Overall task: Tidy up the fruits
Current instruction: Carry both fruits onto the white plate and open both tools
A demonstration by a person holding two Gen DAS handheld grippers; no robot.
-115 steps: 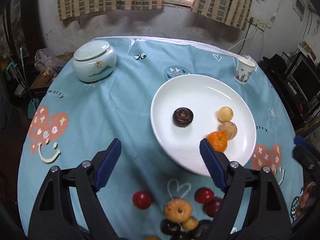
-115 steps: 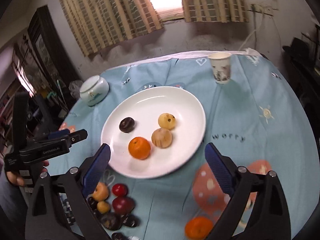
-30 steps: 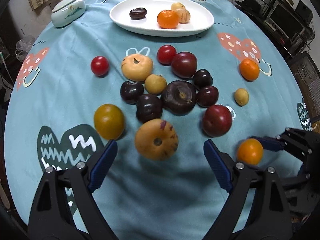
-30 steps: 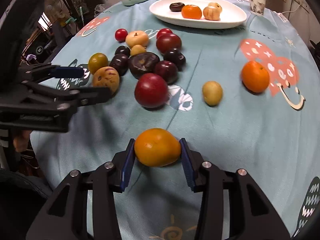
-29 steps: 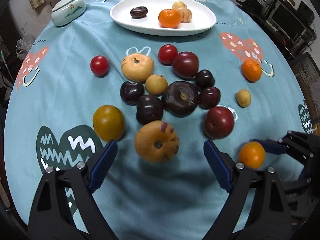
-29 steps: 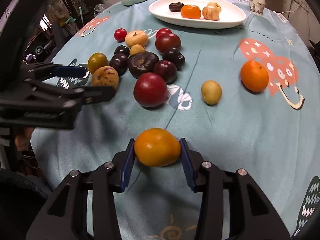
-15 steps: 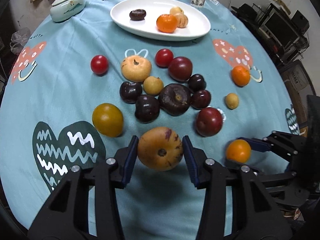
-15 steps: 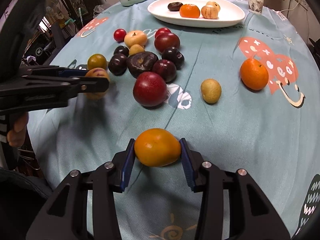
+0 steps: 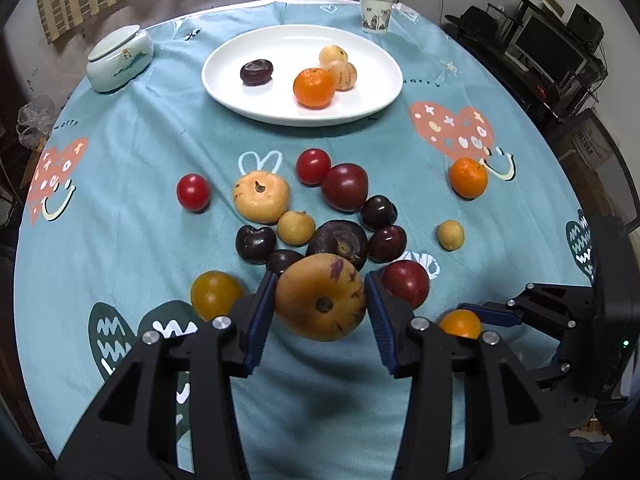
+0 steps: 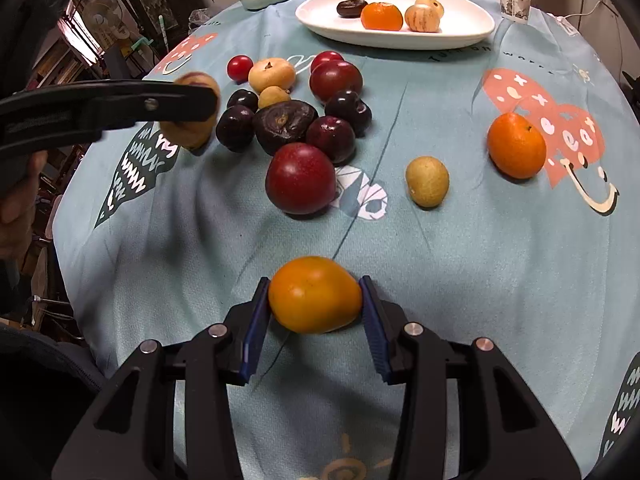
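Note:
My left gripper [image 9: 320, 304] is shut on a large yellow-orange fruit with purple streaks [image 9: 320, 298] and holds it above the cloth, near the pile of loose fruits [image 9: 340, 240]. My right gripper [image 10: 314, 308] is shut on a yellow-orange tomato [image 10: 314, 294] low over the near edge of the table; it shows at the right of the left wrist view [image 9: 460, 324]. The white plate [image 9: 372, 96] at the far side holds a dark plum [image 9: 257, 72], an orange [image 9: 314, 87] and two pale fruits [image 9: 340, 66].
A round table with a teal patterned cloth [image 9: 120, 208]. A lidded ceramic jar [image 9: 119, 58] stands far left, a paper cup [image 9: 375, 13] far right. Loose on the cloth: an orange [image 9: 468, 178], a small yellow fruit [image 9: 450, 234], a red tomato [image 9: 193, 192], a yellow tomato [image 9: 214, 295].
My left gripper has closed on the streaked yellow-orange fruit and lifted it off the cloth. My right gripper has kept its hold on the tomato with little movement.

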